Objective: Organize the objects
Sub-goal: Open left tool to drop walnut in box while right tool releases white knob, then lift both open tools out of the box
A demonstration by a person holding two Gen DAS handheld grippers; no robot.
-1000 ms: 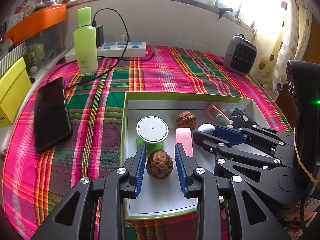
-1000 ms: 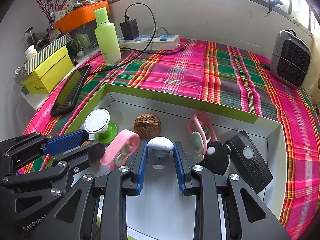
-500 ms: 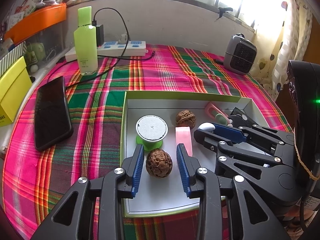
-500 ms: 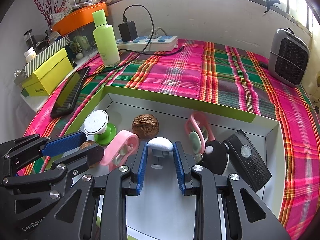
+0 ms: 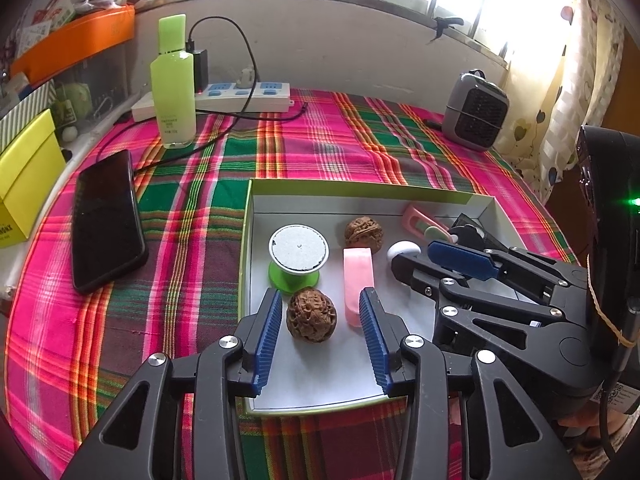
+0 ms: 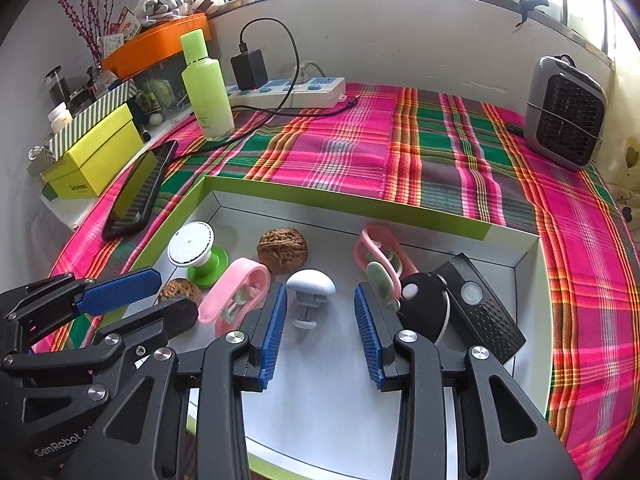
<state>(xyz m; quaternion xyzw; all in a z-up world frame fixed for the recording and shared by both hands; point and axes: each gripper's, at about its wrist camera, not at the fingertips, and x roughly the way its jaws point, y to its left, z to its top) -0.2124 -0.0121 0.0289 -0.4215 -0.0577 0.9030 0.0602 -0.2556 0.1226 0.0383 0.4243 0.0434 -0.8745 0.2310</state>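
A green-rimmed white box lies on the plaid cloth. A brown walnut rests on its floor between the blue pads of my left gripper, whose jaws are opening with gaps on both sides of the nut. In the right wrist view a small white mushroom-shaped knob lies between the pads of my right gripper; those jaws are opening too and touch nothing. A second walnut, a green-footed white disc and pink clips also lie in the box.
A black round piece and a black device fill the box's right end. Left of the box lies a phone. A green bottle, power strip and small heater stand at the back; a yellow box far left.
Both grippers have spread their pads away from what they held: the left off the walnut, the right off the white knob. Both things stay on the box floor.
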